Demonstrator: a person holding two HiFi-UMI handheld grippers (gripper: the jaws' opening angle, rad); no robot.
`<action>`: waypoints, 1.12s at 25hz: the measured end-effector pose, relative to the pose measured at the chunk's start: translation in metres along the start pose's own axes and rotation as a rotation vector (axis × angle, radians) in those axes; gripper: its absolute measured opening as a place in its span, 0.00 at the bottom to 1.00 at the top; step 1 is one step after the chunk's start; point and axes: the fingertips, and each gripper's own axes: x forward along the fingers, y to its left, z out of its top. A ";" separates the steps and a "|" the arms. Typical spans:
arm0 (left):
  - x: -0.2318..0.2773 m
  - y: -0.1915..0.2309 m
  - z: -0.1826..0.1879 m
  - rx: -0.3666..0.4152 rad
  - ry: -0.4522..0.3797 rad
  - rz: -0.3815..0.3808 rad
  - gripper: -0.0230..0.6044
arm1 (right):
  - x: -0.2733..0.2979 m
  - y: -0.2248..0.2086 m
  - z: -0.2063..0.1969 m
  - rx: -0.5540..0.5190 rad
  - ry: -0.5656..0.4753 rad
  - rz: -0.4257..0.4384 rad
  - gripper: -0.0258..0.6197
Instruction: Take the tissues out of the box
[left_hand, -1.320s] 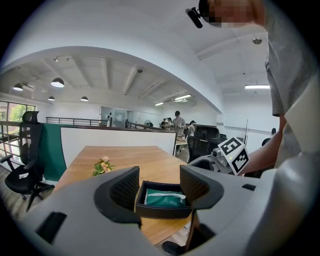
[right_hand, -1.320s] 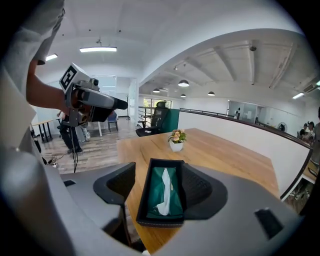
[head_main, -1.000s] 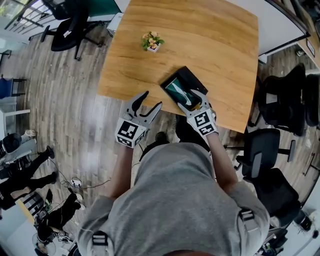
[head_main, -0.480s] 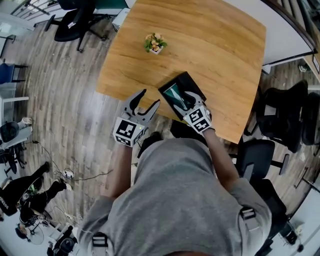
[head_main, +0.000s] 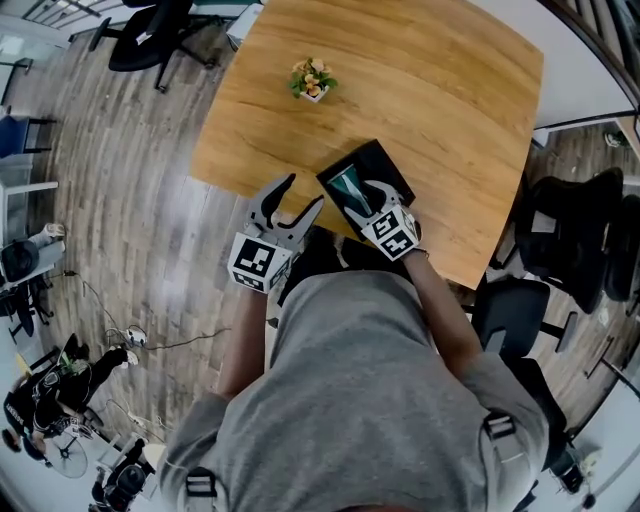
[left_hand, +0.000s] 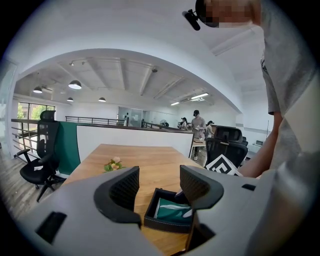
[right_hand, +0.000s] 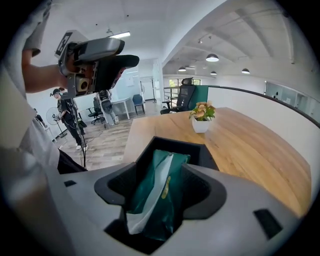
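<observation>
Two hazards noted, both judged from the present lie of things.

Hazard 1: the box (head_main: 388, 160) comes up with the pack. The green tissue pack (right_hand: 156, 197) sits snug inside the dark box, and nothing holds the box down, so a lift could drag it along or skid it off the near edge of the table (head_main: 440, 90), where it stands.

Hazard 2: a poor bite. The pack is soft film with a white sheet showing at its slot. A pinch on that sheet alone could pull one tissue free and leave the pack behind.

Item, right gripper (head_main: 372, 190): reaching down into the box, jaws spread wide and just now closing a little. The pack stands between the pads, and the pads flank it without clearly pressing.

Item, left gripper (left_hand: 157, 182): jaws apart, nothing between them, held off the table's near edge just beside the box and touching nothing.

Item, potted plant (head_main: 312, 78): farther up the table, well apart from the work.
</observation>
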 end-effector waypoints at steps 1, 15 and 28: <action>-0.001 0.001 -0.003 -0.003 0.007 -0.008 0.44 | 0.002 0.000 -0.003 0.012 0.016 -0.009 0.48; 0.006 0.026 -0.018 0.017 0.034 -0.194 0.44 | 0.021 -0.009 -0.033 0.166 0.225 -0.185 0.46; 0.006 0.034 -0.023 0.046 0.049 -0.302 0.44 | 0.029 -0.005 -0.040 0.150 0.297 -0.177 0.22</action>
